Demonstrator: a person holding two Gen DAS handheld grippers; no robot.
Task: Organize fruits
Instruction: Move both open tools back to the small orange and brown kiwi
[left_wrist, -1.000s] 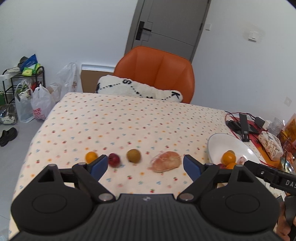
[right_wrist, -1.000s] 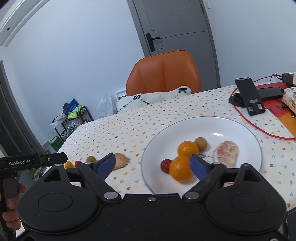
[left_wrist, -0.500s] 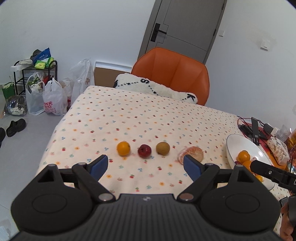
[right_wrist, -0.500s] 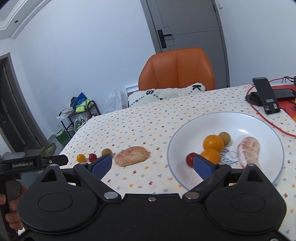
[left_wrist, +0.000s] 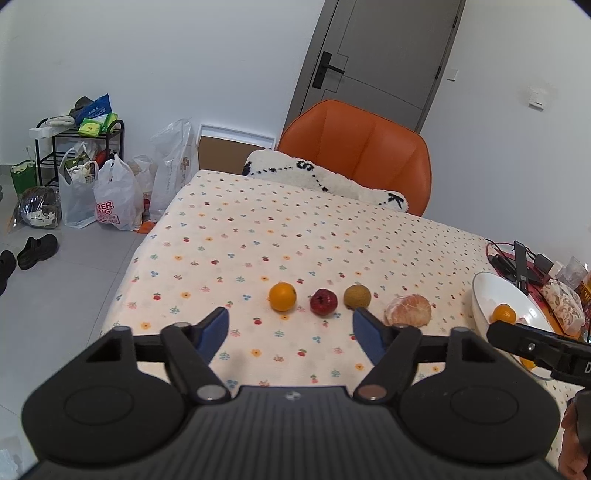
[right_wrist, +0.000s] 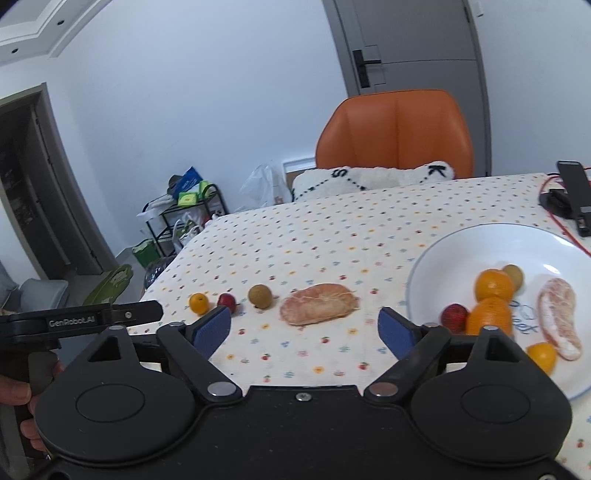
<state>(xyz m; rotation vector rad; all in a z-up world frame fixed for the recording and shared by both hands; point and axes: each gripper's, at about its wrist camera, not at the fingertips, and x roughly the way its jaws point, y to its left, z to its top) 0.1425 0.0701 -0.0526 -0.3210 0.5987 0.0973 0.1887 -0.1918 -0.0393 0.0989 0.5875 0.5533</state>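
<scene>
Both grippers, left (left_wrist: 290, 332) and right (right_wrist: 304, 330), gape wide and empty above the table (left_wrist: 240, 229). Orange (left_wrist: 282, 296), red fruit (left_wrist: 323, 302), brown fruit (left_wrist: 357, 296), peeled citrus (left_wrist: 408, 310) in a row; plate (right_wrist: 480, 240) holds more fruit.

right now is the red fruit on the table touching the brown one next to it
Apart. The left wrist view shows a strip of tablecloth between the red fruit and the brown fruit; the right wrist view shows the same gap.

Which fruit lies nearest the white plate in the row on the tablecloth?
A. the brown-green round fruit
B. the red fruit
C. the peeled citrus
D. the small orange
C: the peeled citrus ends the row on the side of the white plate, with the other three beyond it.
</scene>
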